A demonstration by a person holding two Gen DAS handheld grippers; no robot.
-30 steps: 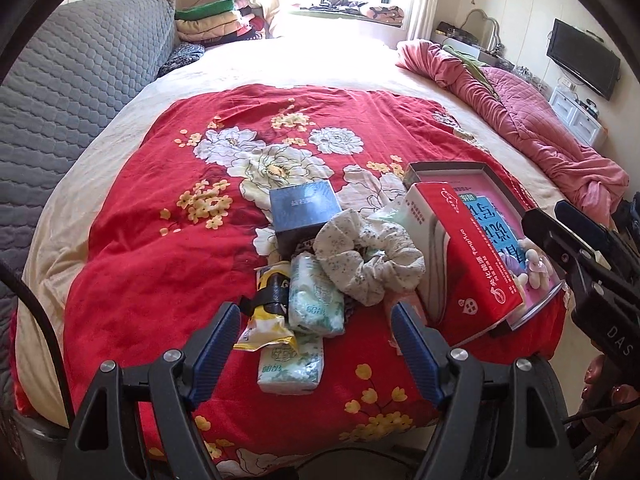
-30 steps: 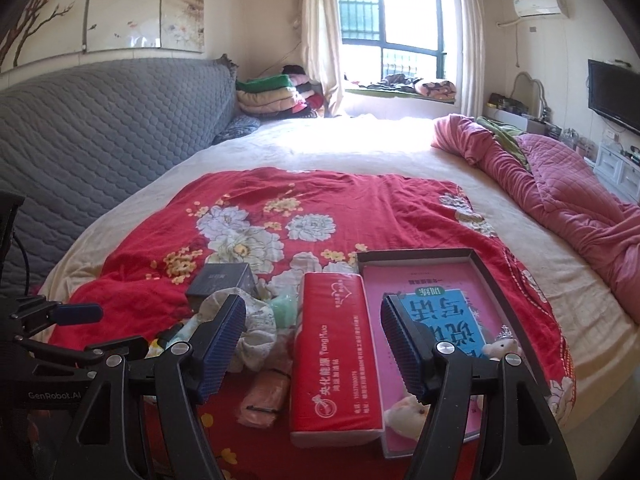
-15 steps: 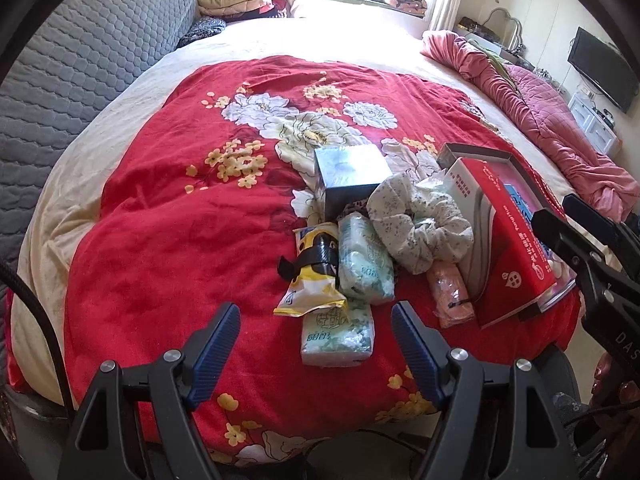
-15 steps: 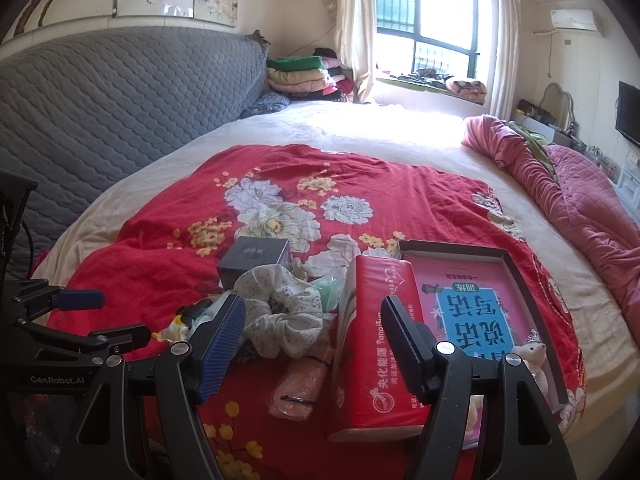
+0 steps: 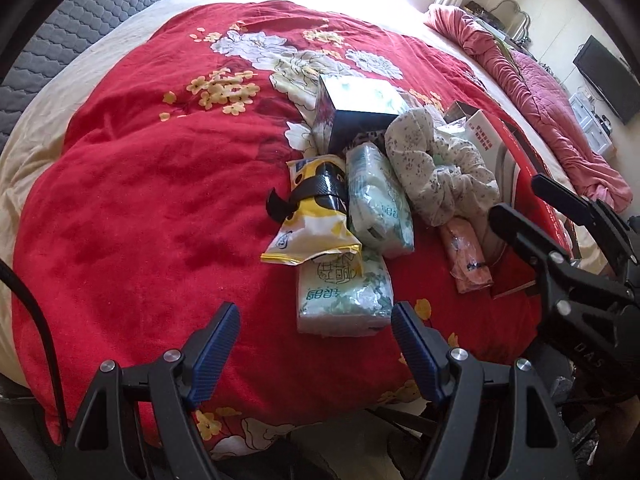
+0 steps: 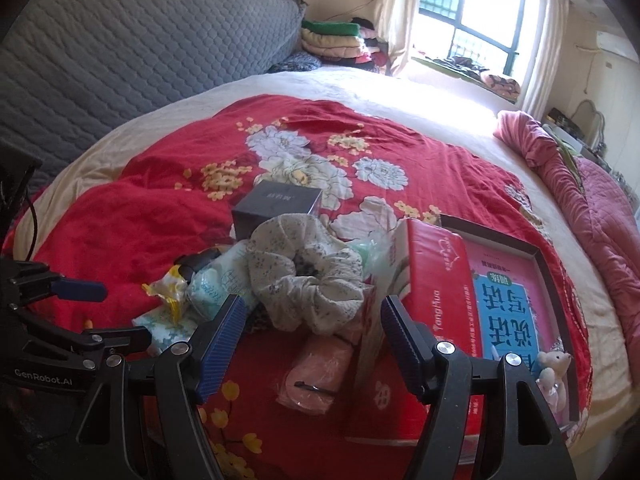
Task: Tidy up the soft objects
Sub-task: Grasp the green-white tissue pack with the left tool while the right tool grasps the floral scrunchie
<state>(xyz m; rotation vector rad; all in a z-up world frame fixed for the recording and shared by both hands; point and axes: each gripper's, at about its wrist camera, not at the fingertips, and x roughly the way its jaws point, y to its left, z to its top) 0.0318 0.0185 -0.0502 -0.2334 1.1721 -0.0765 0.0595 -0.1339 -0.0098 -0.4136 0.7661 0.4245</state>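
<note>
A pile lies on the red floral blanket (image 5: 132, 184). It holds a floral scrunchie (image 5: 440, 176) (image 6: 308, 276), two green-white tissue packs (image 5: 344, 296) (image 5: 378, 204), a yellow snack bag (image 5: 312, 216), a pink pouch (image 5: 468, 256) (image 6: 320, 372), a dark box (image 5: 356, 110) (image 6: 276, 208) and a red tissue box (image 6: 432, 320). My left gripper (image 5: 316, 344) is open and empty, just in front of the near tissue pack. My right gripper (image 6: 312, 340) is open and empty, over the pink pouch, below the scrunchie.
A dark tray (image 6: 536, 256) with a pink-blue book and a small plush toy (image 6: 554, 372) lies right of the red box. A grey quilted headboard (image 6: 120, 52) stands at left. A pink duvet (image 6: 592, 200) lies along the right side. Folded clothes (image 6: 336, 40) are stacked by the window.
Both grippers have moved down and in toward the pile; the objects now look larger and nearer. Both stay open. Nothing in the pile has moved.
</note>
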